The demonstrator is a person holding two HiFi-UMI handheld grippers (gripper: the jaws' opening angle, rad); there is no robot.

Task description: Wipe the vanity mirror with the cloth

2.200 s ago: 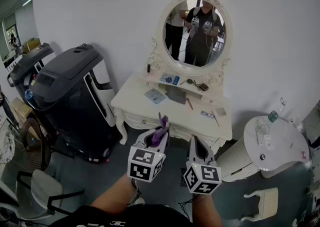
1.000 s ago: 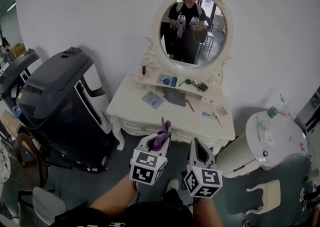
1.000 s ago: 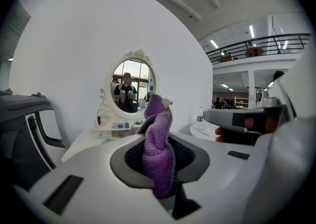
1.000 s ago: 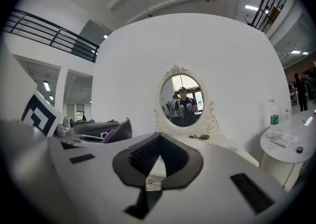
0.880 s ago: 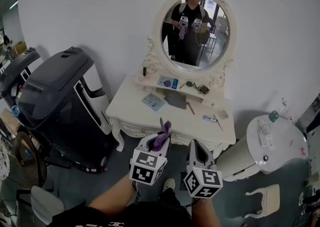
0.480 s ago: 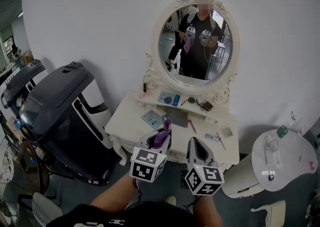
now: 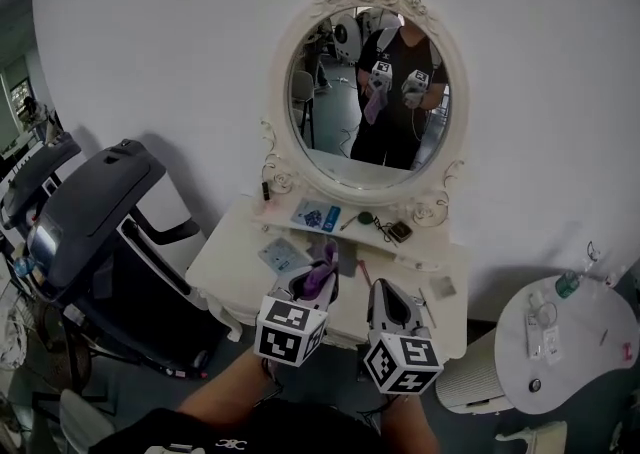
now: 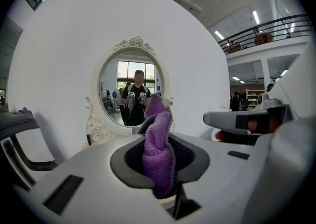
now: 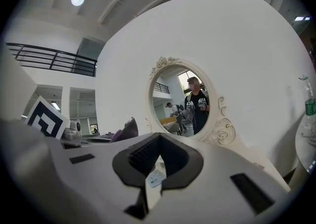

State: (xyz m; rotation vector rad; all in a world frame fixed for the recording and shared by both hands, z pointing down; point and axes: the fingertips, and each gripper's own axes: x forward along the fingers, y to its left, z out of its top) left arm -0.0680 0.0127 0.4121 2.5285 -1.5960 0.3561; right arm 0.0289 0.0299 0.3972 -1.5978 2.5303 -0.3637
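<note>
Left gripper view: the left gripper [image 8: 158, 141] clamps the cloth [image 8: 158, 164] — right gripper [image 9: 156, 161] closed, empty.

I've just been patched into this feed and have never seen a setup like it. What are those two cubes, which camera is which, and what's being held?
There is no robot here. A person holds a two-jaw gripper in each hand, and the marker cubes are part of the grippers. The head view comes from a camera on the person's head, looking down. The other two cameras ride on the grippers and look along their jaws. The left gripper is clamped on a purple cloth. The right gripper is closed and empty. Ahead stands a white dressing table strewn with cards and small items. Above it is the oval vanity mirror, which reflects the person. Nothing touches the glass yet.
</note>
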